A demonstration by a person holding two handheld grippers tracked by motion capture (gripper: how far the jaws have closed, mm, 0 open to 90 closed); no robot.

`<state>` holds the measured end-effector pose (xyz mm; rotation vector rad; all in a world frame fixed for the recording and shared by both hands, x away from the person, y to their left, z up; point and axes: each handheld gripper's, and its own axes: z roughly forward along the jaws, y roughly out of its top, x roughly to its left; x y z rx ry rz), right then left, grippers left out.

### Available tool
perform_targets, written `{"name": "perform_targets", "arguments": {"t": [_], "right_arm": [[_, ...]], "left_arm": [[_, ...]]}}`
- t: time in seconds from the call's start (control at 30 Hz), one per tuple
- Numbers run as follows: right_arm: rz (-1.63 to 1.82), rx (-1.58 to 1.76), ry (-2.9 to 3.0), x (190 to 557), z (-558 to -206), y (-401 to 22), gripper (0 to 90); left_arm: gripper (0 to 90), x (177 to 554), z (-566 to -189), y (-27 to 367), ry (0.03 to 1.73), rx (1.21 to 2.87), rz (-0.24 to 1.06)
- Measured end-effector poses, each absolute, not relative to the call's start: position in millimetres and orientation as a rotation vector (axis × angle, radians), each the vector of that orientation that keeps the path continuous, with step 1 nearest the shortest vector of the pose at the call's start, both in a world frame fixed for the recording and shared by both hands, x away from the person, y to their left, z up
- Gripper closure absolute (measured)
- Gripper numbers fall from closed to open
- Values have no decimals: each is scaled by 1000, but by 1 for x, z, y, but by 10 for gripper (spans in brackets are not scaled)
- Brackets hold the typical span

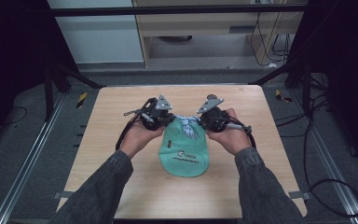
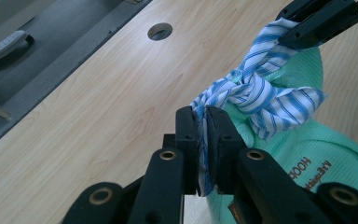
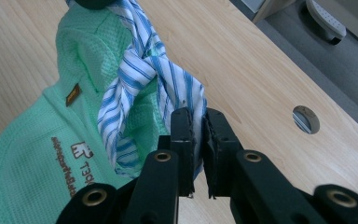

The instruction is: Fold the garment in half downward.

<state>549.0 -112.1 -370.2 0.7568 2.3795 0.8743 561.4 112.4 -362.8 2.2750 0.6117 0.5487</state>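
From the high view I see my left tongs (image 1: pixel 170 120) at about ten o'clock of the green mesh bag (image 1: pixel 184 154), which lies flat near the middle of the tabletop (image 1: pixel 112 140). In the left gripper view those tongs (image 2: pixel 204 122) are clamped together on one end of the blue-and-white striped cloth strip (image 2: pixel 261 93), the fabric pinched flat between the pads. The strip is tied into a knot (image 2: pixel 244 88) just past the tips, at roughly one o'clock, right at the bag's (image 2: pixel 335 158) gathered mouth.

The knot sits between the two tools, at twelve o'clock of the bag, with the striped ends spreading to either side. I cannot tell whether anything is inside the bag; its mouth is bunched shut under the knot, and it has printed lettering on its face.

My right tongs (image 1: pixel 200 122) stand at two o'clock of the bag. In the right gripper view they (image 3: pixel 198 122) are closed on the other end of the strip (image 3: pixel 135 79), with the bag (image 3: pixel 37 149) lying toward nine o'clock.

Nothing crowds the work: a round cable hole (image 3: pixel 306 119) in the tabletop lies at three o'clock in the right gripper view, well apart. Black cables (image 1: pixel 317 182) trail over the floor to the right.
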Motion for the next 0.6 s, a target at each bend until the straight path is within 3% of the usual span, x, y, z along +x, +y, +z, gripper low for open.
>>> {"name": "perform_targets", "arguments": {"t": [0.6], "right_arm": [[878,738,2391,529,-388,-113,831]], "left_arm": [[835,539,-379,115,575,2277,554]]}}
